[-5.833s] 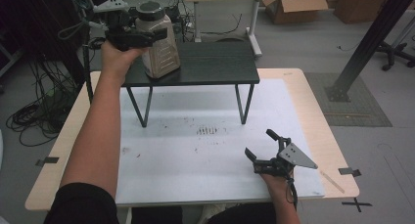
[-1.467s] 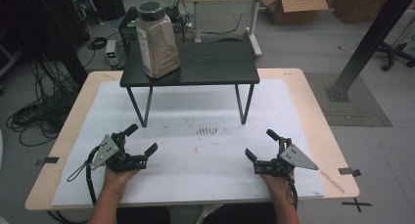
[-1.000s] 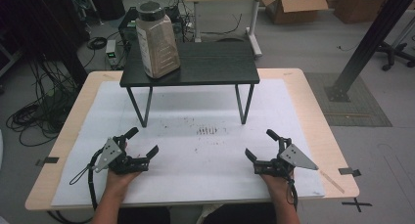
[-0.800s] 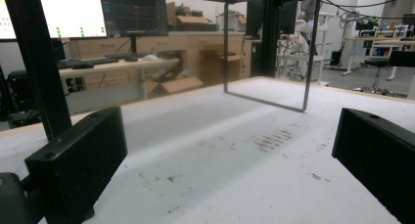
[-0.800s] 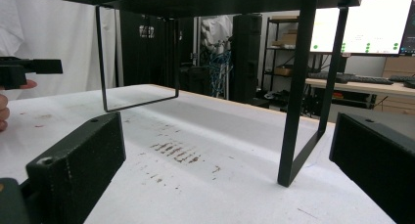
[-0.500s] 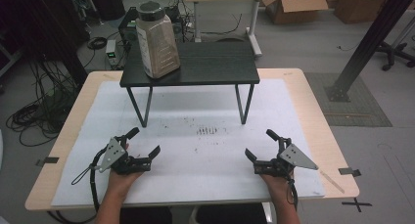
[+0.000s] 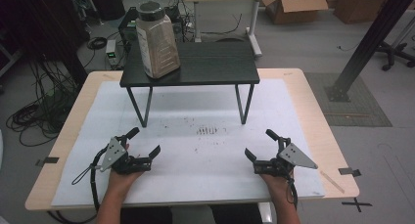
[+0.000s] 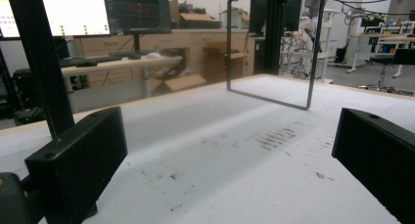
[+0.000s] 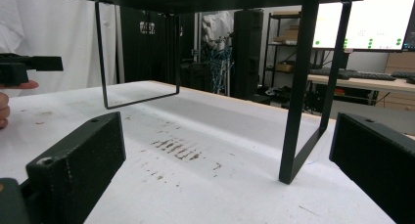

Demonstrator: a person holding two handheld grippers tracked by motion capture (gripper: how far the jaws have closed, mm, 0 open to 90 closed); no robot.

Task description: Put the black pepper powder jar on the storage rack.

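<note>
Two grippers rest low on the white mat (image 7: 205, 160), one in each hand; the left gripper (image 7: 145, 145) has its jaws spread wide with nothing between them, and the right gripper (image 7: 259, 146) likewise stands open and empty; one jar (image 7: 156, 40) with a dark lid stands upright on one small black table (image 7: 205, 65), well ahead of both pairs of jaws and above their level, toward that tabletop's left end; the jar is nearer the left jaws than the right, yet well apart from both; two loop-shaped black legs carry the small table, one ahead of each gripper; in the right gripper view a leg (image 9: 298, 101) stands just ahead between the jaws, to the right of middle; one patch of dark smudges (image 7: 210, 131) lies on the mat between the two grippers and a little ahead of them; the mat between the two pairs of jaws is bare, and the tan tabletop edge (image 7: 320, 121) runs outside the right gripper.
</note>
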